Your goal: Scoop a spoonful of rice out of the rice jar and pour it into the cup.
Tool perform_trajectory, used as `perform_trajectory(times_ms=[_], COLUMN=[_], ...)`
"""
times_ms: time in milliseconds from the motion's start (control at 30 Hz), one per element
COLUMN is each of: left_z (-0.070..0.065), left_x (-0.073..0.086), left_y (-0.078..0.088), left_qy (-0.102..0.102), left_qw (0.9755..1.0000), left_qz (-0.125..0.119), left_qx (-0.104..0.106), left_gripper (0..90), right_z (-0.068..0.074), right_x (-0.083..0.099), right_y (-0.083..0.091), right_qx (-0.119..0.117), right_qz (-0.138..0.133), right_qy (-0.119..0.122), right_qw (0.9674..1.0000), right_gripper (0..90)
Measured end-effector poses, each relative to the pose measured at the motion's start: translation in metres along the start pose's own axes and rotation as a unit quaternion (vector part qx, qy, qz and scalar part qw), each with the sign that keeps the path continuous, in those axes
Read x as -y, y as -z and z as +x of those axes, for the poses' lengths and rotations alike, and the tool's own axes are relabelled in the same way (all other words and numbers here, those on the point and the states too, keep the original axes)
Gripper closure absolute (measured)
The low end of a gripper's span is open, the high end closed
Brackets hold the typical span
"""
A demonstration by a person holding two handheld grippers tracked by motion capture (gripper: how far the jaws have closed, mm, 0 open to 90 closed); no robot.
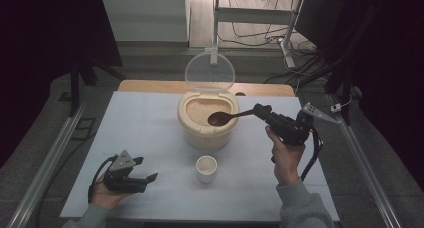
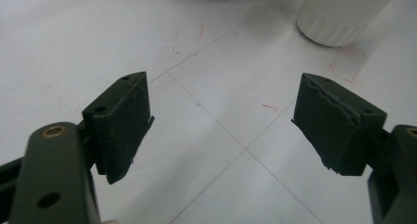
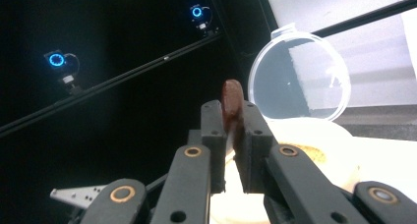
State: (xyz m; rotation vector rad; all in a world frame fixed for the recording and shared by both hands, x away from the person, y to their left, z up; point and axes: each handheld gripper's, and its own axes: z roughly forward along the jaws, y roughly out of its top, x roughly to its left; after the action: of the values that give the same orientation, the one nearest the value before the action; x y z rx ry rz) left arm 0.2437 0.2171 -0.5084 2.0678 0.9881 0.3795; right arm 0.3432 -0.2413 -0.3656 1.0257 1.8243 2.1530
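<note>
A cream round container [image 1: 205, 130] with pale grainy contents stands mid-table, its clear lid [image 1: 210, 70] tipped up behind it. My right gripper [image 1: 261, 110] is shut on the handle of a brown spoon [image 1: 227, 117], whose bowl hovers over the container's opening. In the right gripper view the spoon [image 3: 231, 98] stands edge-on between the closed jaws of the right gripper [image 3: 231, 130], with the lid [image 3: 300, 76] and the container [image 3: 319, 145] beyond. A small white cup [image 1: 206, 168] sits in front of the container. My left gripper [image 1: 145, 169] rests open at the table's near left; nothing lies between its fingertips [image 2: 221, 121].
The white table [image 1: 145, 123] carries thin lines and faint red marks [image 2: 344, 64]. The white cup [image 2: 344, 13] stands just beyond the left gripper's jaws. Metal rails [image 1: 50, 158] run along both sides of the table. A desk frame and cables [image 1: 280, 38] lie behind it.
</note>
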Motion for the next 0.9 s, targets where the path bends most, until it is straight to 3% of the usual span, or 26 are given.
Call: perform_trajectory(times_ms=[233, 400, 567, 667, 800, 900], left_z=[0.000, 0.000, -0.001, -0.001, -0.001, -0.001], left_x=[0.000, 0.001, 0.001, 0.001, 0.001, 0.001], left_y=[-0.003, -0.003, -0.005, -0.005, -0.005, -0.005], left_qy=[0.001, 0.002, 0.000, 0.000, -0.001, -0.002], left_qw=[1.0000, 1.0000, 0.9999, 0.9999, 0.9999, 0.9999], left_qz=[0.007, 0.008, 0.012, 0.013, 0.014, 0.015], left_qx=[0.004, 0.005, 0.006, 0.007, 0.006, 0.006], left_gripper=[21.5, 21.6, 21.6, 21.7, 21.7, 21.9], right_z=[-0.012, -0.016, -0.019, -0.021, -0.020, -0.016], right_x=[-0.014, -0.016, -0.014, -0.013, -0.007, -0.002], right_y=[-0.021, -0.038, -0.050, -0.054, -0.065, -0.073], right_qx=[0.043, 0.079, 0.120, 0.131, 0.161, 0.163], right_qz=[0.015, 0.035, 0.054, 0.060, 0.084, 0.105], right_qy=[0.020, 0.043, 0.073, 0.081, 0.119, 0.133], right_qw=[0.9988, 0.9953, 0.9886, 0.9863, 0.9761, 0.9720], right_gripper=[82.9, 82.9, 82.9, 82.9, 82.9, 82.9])
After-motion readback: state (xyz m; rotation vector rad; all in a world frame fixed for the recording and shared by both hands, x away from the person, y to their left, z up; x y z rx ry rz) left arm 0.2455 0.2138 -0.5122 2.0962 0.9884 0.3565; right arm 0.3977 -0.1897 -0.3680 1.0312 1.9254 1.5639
